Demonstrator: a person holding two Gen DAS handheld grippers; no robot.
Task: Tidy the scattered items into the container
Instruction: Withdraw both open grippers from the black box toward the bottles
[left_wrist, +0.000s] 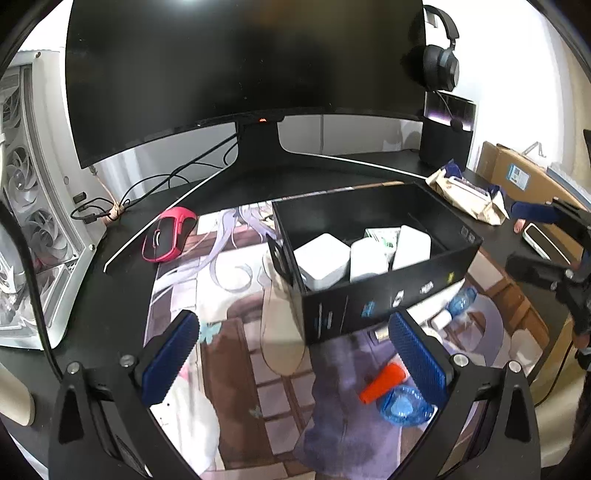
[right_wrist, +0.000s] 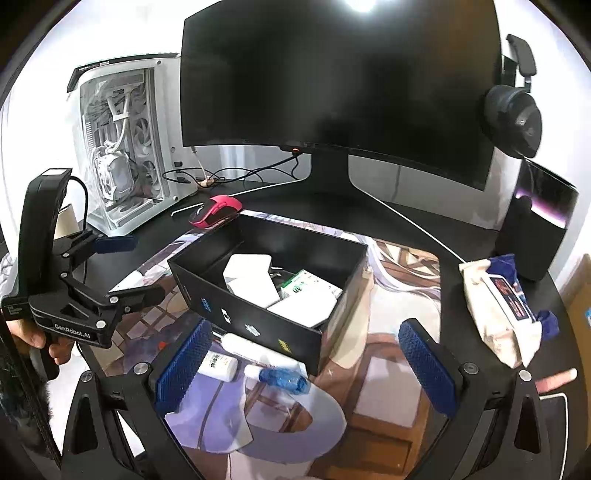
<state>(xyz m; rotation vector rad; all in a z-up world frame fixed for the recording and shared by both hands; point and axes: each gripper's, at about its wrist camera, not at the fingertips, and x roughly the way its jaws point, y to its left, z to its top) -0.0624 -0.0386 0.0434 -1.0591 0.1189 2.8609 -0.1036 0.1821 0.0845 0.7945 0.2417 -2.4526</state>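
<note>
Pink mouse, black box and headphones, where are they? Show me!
Pink mouse (left_wrist: 168, 236), left wrist view, on its pink top shell.
Black box (right_wrist: 258, 328), right wrist view, on its front wall.
Headphones (right_wrist: 513, 120), right wrist view, on the ear cup.

The left black two-finger gripper with blue ribbed pads (left_wrist: 293, 360) hangs with its jaws spread wide and nothing between them. The right black two-finger gripper with blue ribbed pads (right_wrist: 304, 365) is likewise spread wide and empty, tilted downward.
</note>
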